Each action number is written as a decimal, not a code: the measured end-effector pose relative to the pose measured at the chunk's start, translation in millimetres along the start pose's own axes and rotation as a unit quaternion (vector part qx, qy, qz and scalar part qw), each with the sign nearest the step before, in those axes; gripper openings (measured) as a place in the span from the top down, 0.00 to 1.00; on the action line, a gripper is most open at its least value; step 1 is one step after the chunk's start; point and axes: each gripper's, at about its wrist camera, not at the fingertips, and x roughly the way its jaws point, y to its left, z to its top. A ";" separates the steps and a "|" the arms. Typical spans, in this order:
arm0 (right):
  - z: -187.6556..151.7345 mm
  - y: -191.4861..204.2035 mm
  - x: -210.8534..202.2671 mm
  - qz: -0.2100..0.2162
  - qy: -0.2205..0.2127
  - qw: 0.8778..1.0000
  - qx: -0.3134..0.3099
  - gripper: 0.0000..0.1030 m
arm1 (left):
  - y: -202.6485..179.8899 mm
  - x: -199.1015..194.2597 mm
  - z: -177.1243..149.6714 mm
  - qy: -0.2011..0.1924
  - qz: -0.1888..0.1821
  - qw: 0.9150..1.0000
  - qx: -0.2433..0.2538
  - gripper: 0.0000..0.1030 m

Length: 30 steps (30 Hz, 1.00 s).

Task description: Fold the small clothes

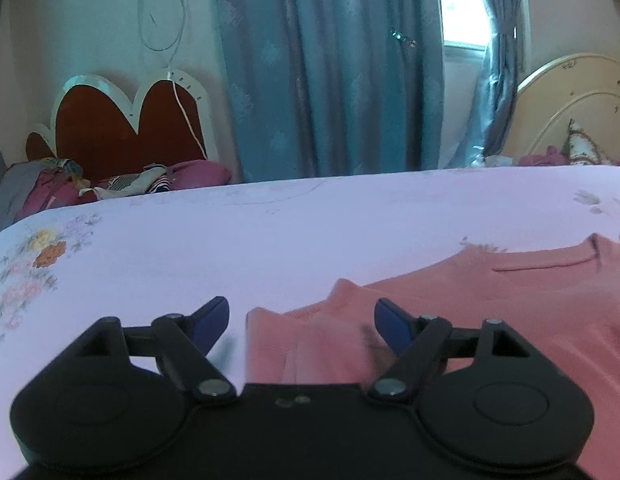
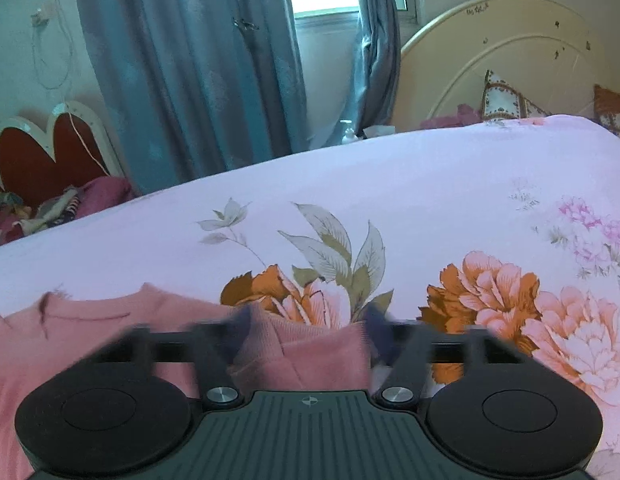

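Observation:
A pink knit sweater lies flat on the floral bed sheet. In the left wrist view my left gripper is open just above the sheet. One folded end of the sweater lies between its blue pads, which do not press on it. In the right wrist view the sweater spreads to the left. My right gripper is blurred, and its jaws stand apart around a fold of the pink knit without clamping it.
A red heart-shaped headboard with a heap of clothes stands beyond the bed's far left edge. Blue curtains hang behind. A cream headboard and patterned pillows are at the right.

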 end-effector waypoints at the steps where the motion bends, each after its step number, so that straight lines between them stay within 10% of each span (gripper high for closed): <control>1: -2.4 2.3 0.4 0.001 0.006 1.000 -0.005 0.39 | 0.4 -6.1 -0.8 -0.003 -0.003 1.000 0.000 0.23; 11: -29.5 39.9 11.1 -0.030 0.029 0.993 -0.108 0.89 | -22.4 -31.8 -30.1 0.008 -0.040 0.999 0.034 0.25; 19: -30.7 35.8 7.1 -0.057 0.015 0.996 -0.060 0.88 | -8.3 -23.3 -43.2 0.044 -0.028 0.999 -0.005 0.27; 30: -54.3 90.4 -50.9 0.044 0.018 0.997 -0.062 0.88 | -54.7 -59.4 -41.1 0.010 -0.083 0.996 0.013 0.26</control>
